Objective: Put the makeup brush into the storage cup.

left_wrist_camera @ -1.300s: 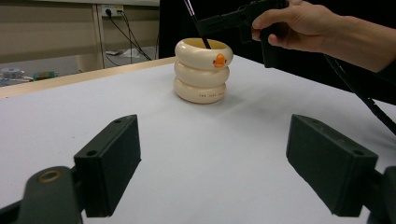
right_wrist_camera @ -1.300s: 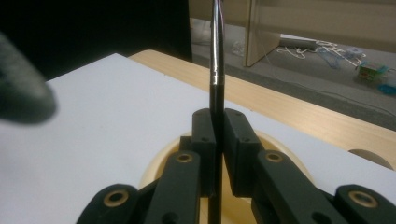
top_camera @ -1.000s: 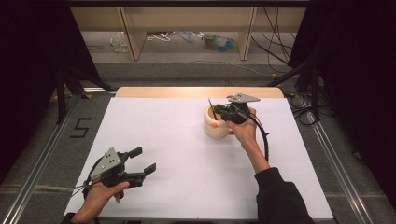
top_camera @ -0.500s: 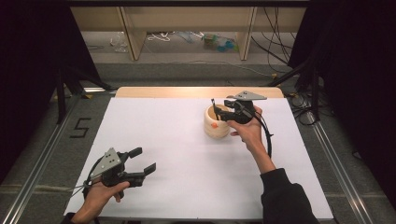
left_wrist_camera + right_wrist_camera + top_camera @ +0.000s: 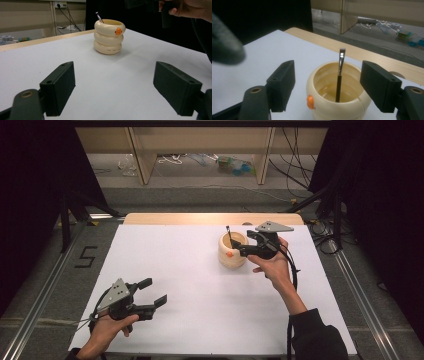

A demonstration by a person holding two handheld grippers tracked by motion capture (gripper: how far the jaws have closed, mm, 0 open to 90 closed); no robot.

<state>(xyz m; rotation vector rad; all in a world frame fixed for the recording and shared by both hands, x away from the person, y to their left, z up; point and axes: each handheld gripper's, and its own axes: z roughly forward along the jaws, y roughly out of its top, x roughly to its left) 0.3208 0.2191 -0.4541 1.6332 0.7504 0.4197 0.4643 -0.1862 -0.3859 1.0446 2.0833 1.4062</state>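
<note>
Holder [image 5: 232, 251]: cream-coloured cup shaped as three stacked rings, open at the top, with a small orange mark [image 5: 118, 31] on the upper ring and a line of small dark lettering on the lowest ring; lettering too small to read.
Holder pose: upright on the white table [image 5: 190, 285].
Holder place: directly ahead of the right gripper [image 5: 328, 83], its rim between and just below that gripper's spread jaws; well apart from the left gripper [image 5: 154, 291], ahead of its spread jaws.
Brush [image 5: 339, 80]: thin dark handle, metal ferrule and tip at the top.
Brush pose: standing inside the holder, near upright, tip above the rim.
</note>
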